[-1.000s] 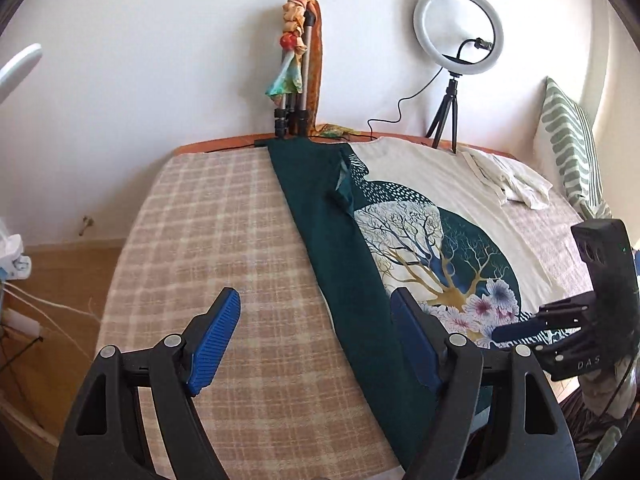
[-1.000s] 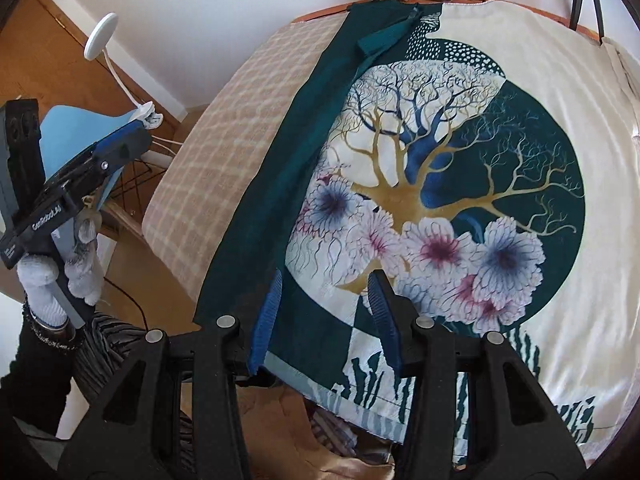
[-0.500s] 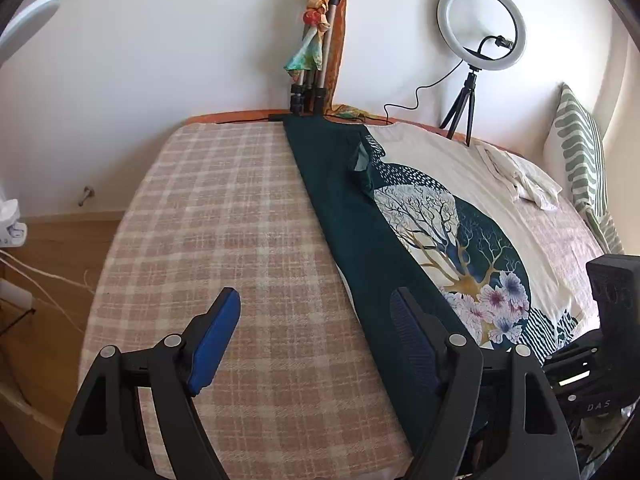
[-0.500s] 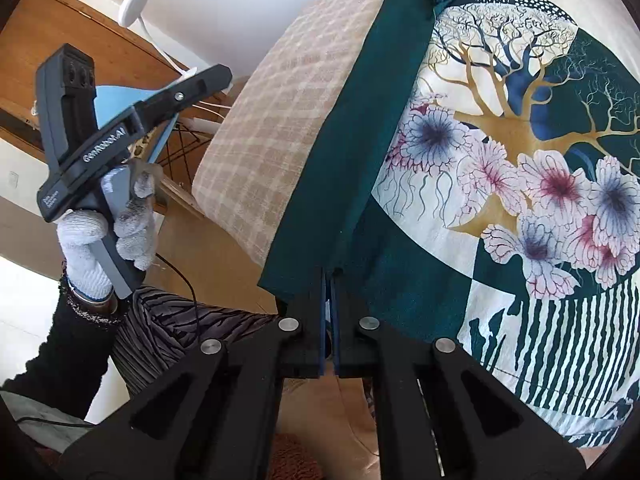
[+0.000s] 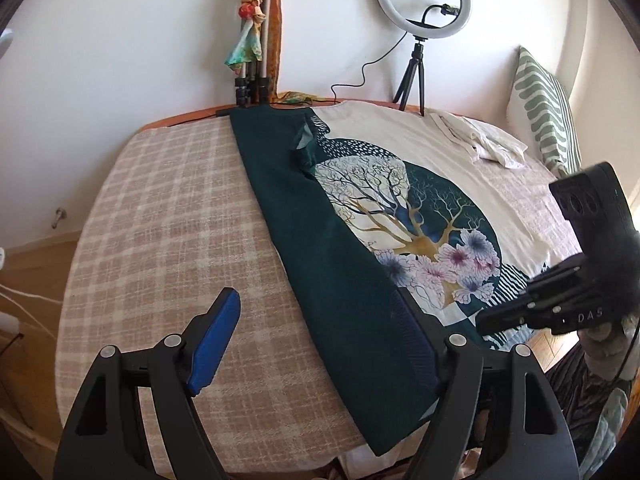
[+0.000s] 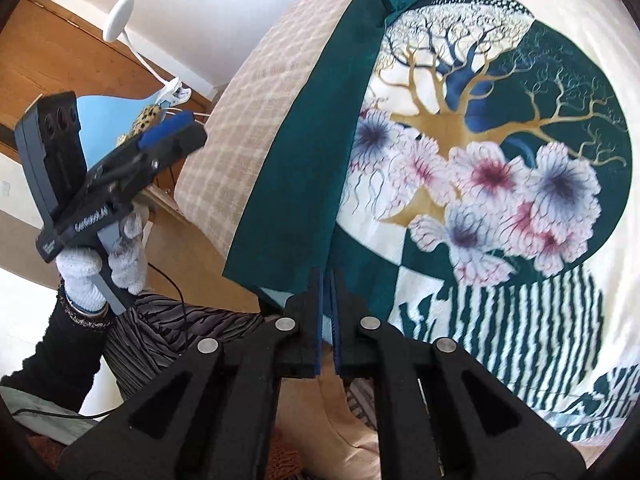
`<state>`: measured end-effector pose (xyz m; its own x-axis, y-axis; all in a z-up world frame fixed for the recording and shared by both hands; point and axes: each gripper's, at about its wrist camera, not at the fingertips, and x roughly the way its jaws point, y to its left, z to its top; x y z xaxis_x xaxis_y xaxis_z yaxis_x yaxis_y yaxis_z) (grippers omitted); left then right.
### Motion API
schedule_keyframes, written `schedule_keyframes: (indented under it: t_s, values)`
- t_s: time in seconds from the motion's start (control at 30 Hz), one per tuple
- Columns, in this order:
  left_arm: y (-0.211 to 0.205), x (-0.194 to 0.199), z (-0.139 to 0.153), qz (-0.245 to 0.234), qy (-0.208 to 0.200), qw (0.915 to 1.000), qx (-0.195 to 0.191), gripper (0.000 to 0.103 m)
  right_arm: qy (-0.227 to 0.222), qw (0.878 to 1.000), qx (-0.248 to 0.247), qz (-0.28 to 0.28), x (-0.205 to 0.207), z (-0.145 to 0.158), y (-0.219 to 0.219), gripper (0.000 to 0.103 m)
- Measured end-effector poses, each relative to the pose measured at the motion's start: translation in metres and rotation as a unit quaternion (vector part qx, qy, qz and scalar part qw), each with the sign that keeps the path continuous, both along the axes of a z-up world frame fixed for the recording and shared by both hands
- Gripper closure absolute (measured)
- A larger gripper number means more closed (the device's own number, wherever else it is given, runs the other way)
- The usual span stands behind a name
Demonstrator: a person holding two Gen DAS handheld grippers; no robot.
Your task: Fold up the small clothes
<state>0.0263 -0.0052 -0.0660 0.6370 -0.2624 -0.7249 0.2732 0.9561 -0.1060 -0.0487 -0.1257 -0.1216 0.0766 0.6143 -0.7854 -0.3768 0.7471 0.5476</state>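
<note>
**At the bed's near edge: hem pinched on the right, left side not yet gripped**

On the bed [image 5: 160, 216], over the checked blanket, your printed shirt [image 6: 500, 168] lies flat with its dark green side panel already folded in over the tree-and-flower print. That folded strip runs from the far edge by the wall down to the near edge in front of you.

Your right hand-held gripper [image 6: 327, 300] sits at the shirt's bottom hem, just where the folded green panel ends. Its pads are almost together with a thin fold of hem between them, and the jaws are easing open a little; the cloth looks pinched but only lightly, so I would not trust that hold for a lift.

Your left hand-held gripper [image 5: 316, 336] hangs above the bed with its jaws spread wide and nothing between them. One pad is over the blanket, the other over the green strip, near the bottom corner of the fold. From the right wrist view it is plainly off the cloth, held up in your gloved hand [image 6: 100, 264].

The step in hand appears to be taking hold of the bottom hem at two points, ready to bring the lower part of the shirt up toward the neckline.

For the next move, you probably need to:
- firm up the right pinch so both layers of the hem are caught;
- lower the left gripper onto the green corner and close it there;
- lift both ends level, so the folded panel does not slip open.
</note>
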Motion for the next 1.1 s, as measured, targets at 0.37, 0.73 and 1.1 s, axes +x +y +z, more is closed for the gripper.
schedule_keyframes:
  t_s: [0.37,0.73,1.1]
  values:
    - [-0.099,-0.037,-0.041,-0.135,-0.001,0.9863,0.095,0.026,-0.048,0.996,0.009,-0.077,0.082,0.02,-0.039,0.056]
    - [-0.122,-0.03,-0.024,-0.135,-0.034,0.9881,0.065,0.026,-0.081,0.981,0.018,-0.173,0.102,0.041,-0.126,0.055]
    - [-0.224,-0.028,-0.02,-0.216,-0.038,0.975,0.036,0.026,-0.114,0.956,0.01,-0.27,0.091,0.07,-0.249,0.052]
